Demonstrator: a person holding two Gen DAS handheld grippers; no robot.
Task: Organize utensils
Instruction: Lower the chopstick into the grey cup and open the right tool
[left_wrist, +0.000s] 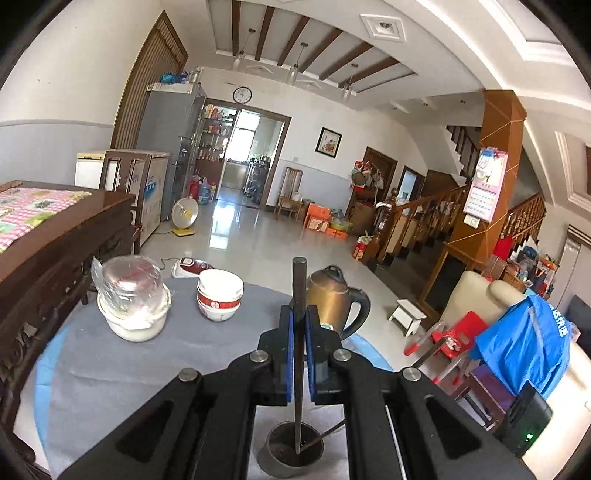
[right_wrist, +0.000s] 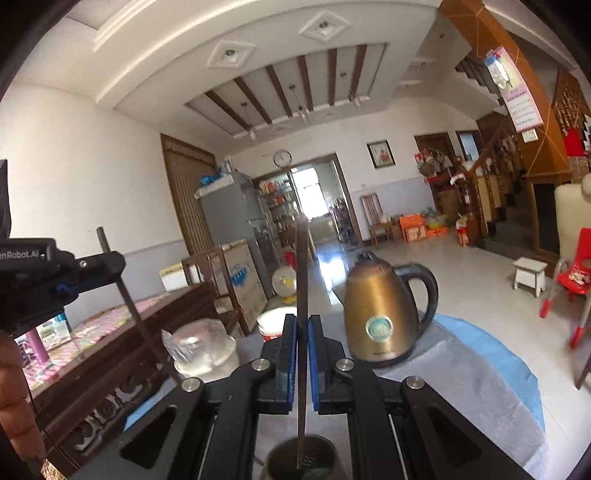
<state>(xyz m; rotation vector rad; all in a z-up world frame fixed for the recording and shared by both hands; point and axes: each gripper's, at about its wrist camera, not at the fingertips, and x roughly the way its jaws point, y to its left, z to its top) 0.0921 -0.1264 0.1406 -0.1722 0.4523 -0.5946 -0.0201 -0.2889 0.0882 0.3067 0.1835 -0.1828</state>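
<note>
Two dark chopsticks are in play, one per gripper, and both stand almost upright over a small dark holder cup (left_wrist: 295, 448) at the near edge of the round table (left_wrist: 110, 369). The left gripper (left_wrist: 300, 354) has its blue pads pressed together on the left chopstick (left_wrist: 298, 295), whose lower tip reaches down inside the cup while its top rises in front of the bronze kettle (left_wrist: 332, 295). The right gripper (right_wrist: 303, 360) is likewise clamped on the right chopstick (right_wrist: 303, 258), and that tip also dips into the cup's mouth (right_wrist: 303, 458). From the right wrist view the left gripper (right_wrist: 66, 284) appears at the far left with its stick (right_wrist: 125, 295) slanting downward. My judgement is that the sticks are about to be let go into the cup, and the risks lie there: the cup looks light and sits near the table edge, so a tip pushing sideways on its rim could tip or slide it. Releasing a stick while it leans may let it fall out across the cloth. The two sticks could also knock together in the narrow mouth. Stacked bowls (left_wrist: 220, 295), a wrapped jar (left_wrist: 129, 284) and the kettle stand farther off, apart from the cup.
</note>
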